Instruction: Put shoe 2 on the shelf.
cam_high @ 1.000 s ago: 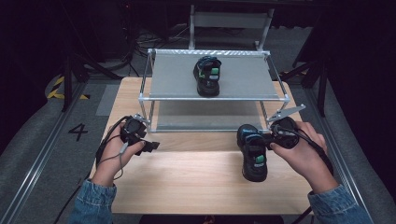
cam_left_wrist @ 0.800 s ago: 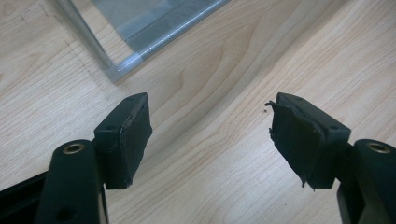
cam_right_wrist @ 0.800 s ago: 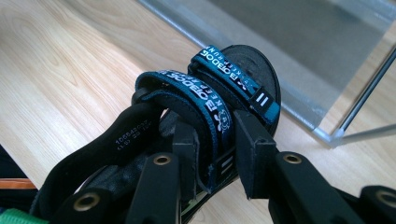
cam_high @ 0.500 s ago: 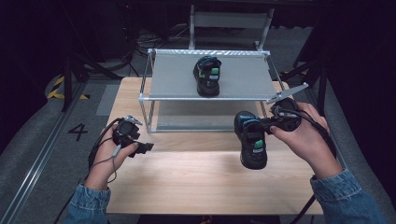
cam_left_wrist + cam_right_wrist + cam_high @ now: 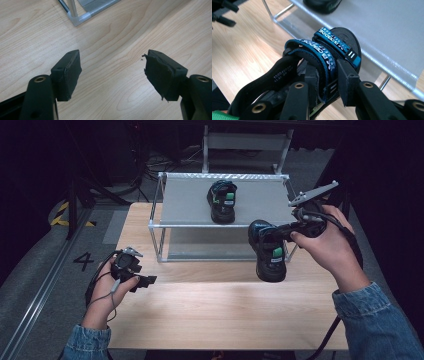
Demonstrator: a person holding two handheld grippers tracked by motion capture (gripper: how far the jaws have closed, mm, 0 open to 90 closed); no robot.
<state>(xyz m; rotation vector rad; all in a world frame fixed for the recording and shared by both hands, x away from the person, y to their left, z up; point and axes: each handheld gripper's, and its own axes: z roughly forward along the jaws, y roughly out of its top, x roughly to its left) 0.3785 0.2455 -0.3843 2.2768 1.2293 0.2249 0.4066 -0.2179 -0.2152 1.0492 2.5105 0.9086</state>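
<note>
While the right tongs (image 5: 325, 82) are clamped on a blue strap of the sandal (image 5: 269, 251), the sandal hangs clear above the worktop (image 5: 210, 320), just in front of the rack's (image 5: 225, 225) near right corner. It looks light, with a stiff moulded sole and soft webbing straps; the straps are the natural place to take hold, though a grip there lets the sole swing and tilt, so it should be carried gently. Its long axis runs roughly from the far edge of the worktop toward the near edge, tilted downward, the end with the green tag lowest and nearest the person. A matching second sandal (image 5: 222, 201) sits on the rack's top shelf, lying along the same direction. The left tongs (image 5: 112, 75) stand wide apart and hold nothing, low over bare wood near the left edge.
</note>
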